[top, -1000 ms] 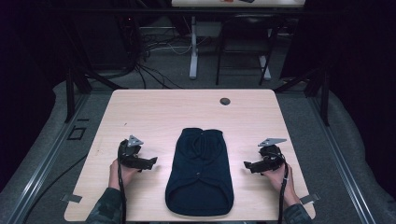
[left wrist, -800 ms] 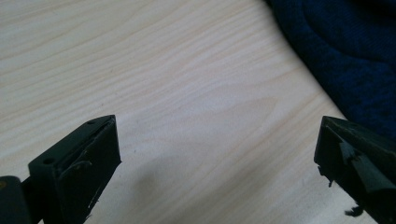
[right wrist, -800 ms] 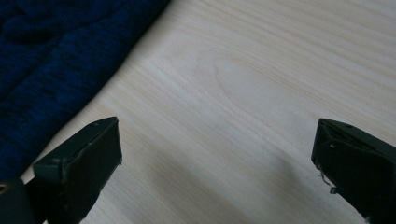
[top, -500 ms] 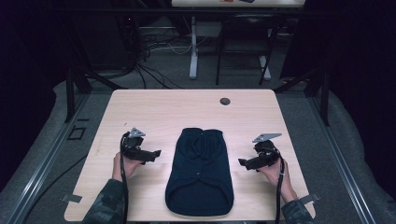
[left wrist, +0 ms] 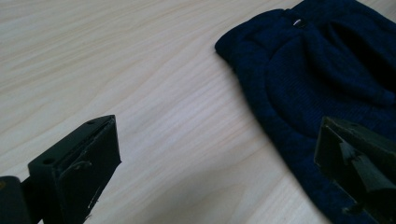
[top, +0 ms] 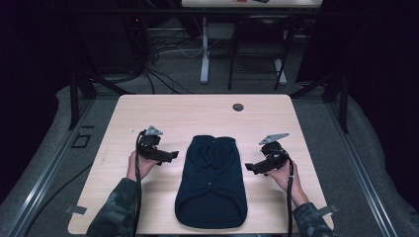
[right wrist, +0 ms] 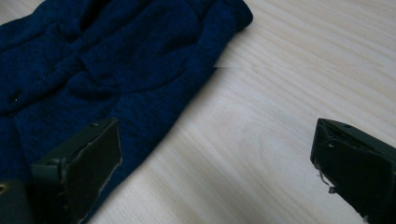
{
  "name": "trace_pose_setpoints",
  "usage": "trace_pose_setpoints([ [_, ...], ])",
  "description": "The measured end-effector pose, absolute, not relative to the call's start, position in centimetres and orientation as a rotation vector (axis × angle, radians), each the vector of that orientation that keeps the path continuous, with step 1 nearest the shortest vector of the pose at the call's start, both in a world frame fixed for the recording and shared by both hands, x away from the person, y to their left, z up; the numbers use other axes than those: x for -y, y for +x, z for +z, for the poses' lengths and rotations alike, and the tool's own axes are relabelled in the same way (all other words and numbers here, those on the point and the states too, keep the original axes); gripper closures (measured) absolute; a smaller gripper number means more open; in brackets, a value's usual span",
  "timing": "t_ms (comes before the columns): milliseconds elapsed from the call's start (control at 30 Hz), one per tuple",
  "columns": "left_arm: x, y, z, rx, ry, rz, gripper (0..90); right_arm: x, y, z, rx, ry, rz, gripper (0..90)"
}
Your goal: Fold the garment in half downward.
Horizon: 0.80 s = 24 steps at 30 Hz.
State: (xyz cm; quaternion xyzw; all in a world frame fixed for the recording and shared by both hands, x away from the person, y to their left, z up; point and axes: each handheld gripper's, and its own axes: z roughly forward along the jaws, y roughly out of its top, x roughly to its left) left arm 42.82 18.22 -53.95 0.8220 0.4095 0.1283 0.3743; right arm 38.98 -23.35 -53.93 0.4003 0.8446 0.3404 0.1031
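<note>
A dark navy knitted garment [top: 211, 180] lies flat in the middle of the light wooden table [top: 197, 113], its narrow end toward the far side. My left gripper [top: 170, 155] hovers just left of the cloth, jaws wide apart and empty. In the left gripper view the garment [left wrist: 317, 79] lies ahead, and the right jaw hangs over its edge. My right gripper [top: 248, 167] sits just right of the cloth, also open and empty. In the right gripper view the garment [right wrist: 107, 70] lies to the left, with the left jaw over its edge.
A small dark round disc [top: 238, 107] lies near the table's far edge. Beyond the table stand desk legs [top: 204, 49], chair legs and loose cables on the grey floor. Bare tabletop lies on both sides of the garment.
Both hands have moved inward toward the garment, the left gripper to the right and the right gripper to the left. The cloth itself has not shifted.
</note>
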Motion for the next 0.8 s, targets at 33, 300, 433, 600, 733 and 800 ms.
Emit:
trace_pose_setpoints([
  [33, -18.0, 43.0, -53.9, -1.044, 2.106, 0.326, 0.1, 23.2, 39.1, -53.8, -2.496, 1.18, 0.998, 1.5],
  [300, -16.2, 44.1, -53.5, -1.018, 2.121, 0.312, 0.1, 21.8, 40.4, -53.0, -2.524, 1.146, 1.004, 2.0],
  [433, -15.8, 44.6, -53.3, -0.999, 2.108, 0.269, 0.1, 21.2, 40.8, -52.8, -2.542, 1.134, 0.996, 2.7],
  [600, -14.5, 45.8, -53.2, -0.994, 2.108, 0.258, 0.1, 20.5, 41.5, -52.9, -2.564, 1.134, 1.005, 2.4],
  [733, -13.7, 46.6, -53.6, -0.999, 2.12, 0.222, 0.1, 19.9, 42.2, -52.9, -2.584, 1.134, 0.978, 2.5],
  [800, -13.3, 46.9, -53.8, -0.997, 2.125, 0.206, 0.2, 19.6, 42.6, -53.1, -2.585, 1.141, 0.987, 2.8],
])
